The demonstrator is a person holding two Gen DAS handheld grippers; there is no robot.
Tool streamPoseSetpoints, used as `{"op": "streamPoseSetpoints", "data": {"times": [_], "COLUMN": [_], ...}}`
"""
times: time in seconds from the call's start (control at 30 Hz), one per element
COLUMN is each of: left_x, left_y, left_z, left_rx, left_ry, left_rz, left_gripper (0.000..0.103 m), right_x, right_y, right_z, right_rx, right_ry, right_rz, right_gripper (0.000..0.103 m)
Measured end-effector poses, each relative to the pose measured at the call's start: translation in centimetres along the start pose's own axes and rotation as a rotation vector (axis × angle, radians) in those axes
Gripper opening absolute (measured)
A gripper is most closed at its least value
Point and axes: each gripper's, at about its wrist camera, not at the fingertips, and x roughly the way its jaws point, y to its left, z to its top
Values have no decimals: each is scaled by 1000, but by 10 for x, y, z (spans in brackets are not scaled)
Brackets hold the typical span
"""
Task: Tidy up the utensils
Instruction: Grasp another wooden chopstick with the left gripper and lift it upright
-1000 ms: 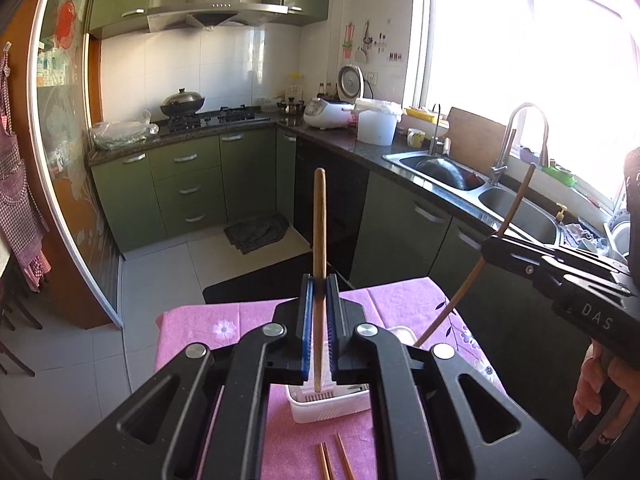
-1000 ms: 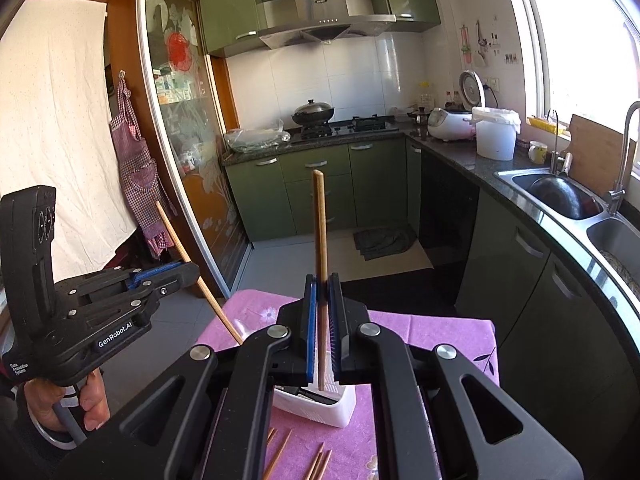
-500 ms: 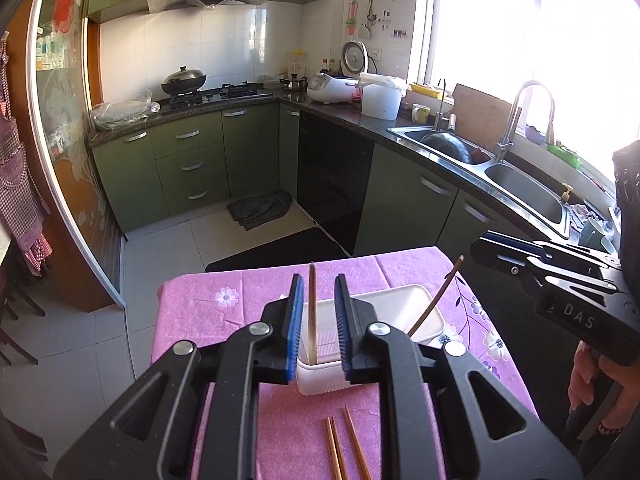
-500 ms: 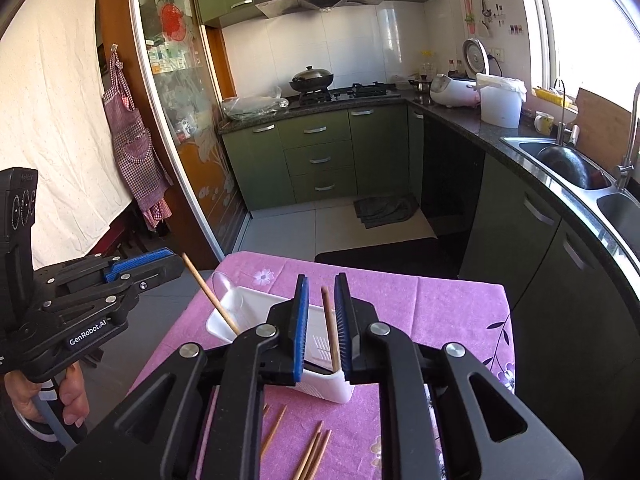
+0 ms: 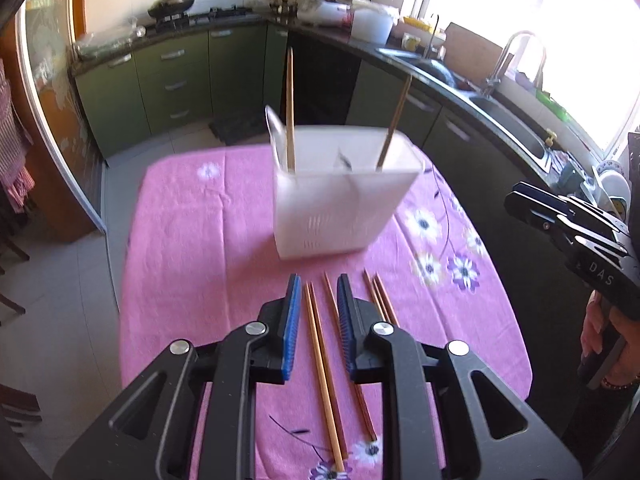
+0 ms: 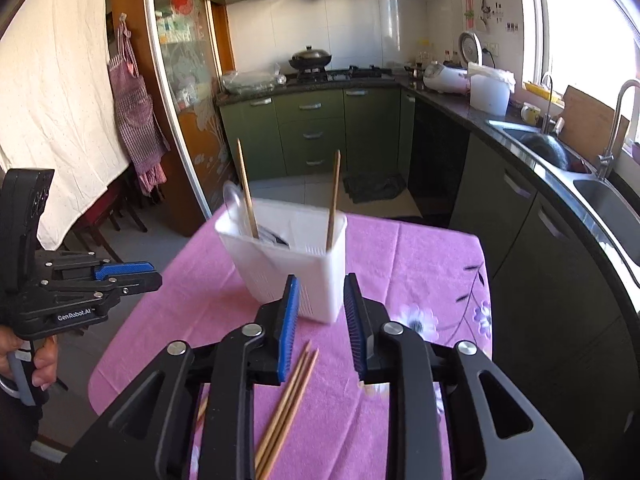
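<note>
Two brown wooden chopsticks stand upright in the white plastic utensil caddy [image 5: 344, 208], one [image 5: 289, 108] at its left end and one [image 5: 394, 120] leaning slightly at its right end. The caddy rests on the pink flower-print tablecloth [image 5: 192, 248] of a small table. A clear plastic spoon [image 5: 275, 132] also sits in the caddy beside the left chopstick.

Left gripper [image 5: 318, 284]: blue-padded jaws parted, having just been opening; nothing is clamped. It hovers above loose chopsticks lying flat on the cloth [image 5: 320, 356], in front of the caddy; these appear between the jaws but whether the pads reach them cannot be told. Another pair [image 5: 380, 296] lies just to the right.

Right gripper [image 6: 322, 284]: jaws parted and still widening within the last moment, empty, directed at the caddy's near wall. A bundle of loose chopsticks [image 6: 288, 404] lies on the cloth below it.

Each gripper is held by a hand [image 6: 40, 364] at the frame edge.
</note>
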Motion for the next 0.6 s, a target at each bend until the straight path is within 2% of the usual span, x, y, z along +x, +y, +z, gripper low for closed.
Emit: {"op": "streamPoseSetpoints", "data": {"times": [0.13,0.3,0.6], "left_x": [41,85,125], "left_y": [2,1,-4], "left_z": [-32,-44,-46], "left_rx": [-8,-24,-14], "left_ry": [110,223,306], "left_rz": [23,36,104], "left_gripper": [18,18,18], "right_x": [34,45,42], "right_y": [-11,-28,-42], "right_z": [-50,-87,-91], "right_rx": [9,50,70], "right_ry": [134,193,203], "right_rz": [-18,-19,-9], "right_gripper": [26,26,26]}}
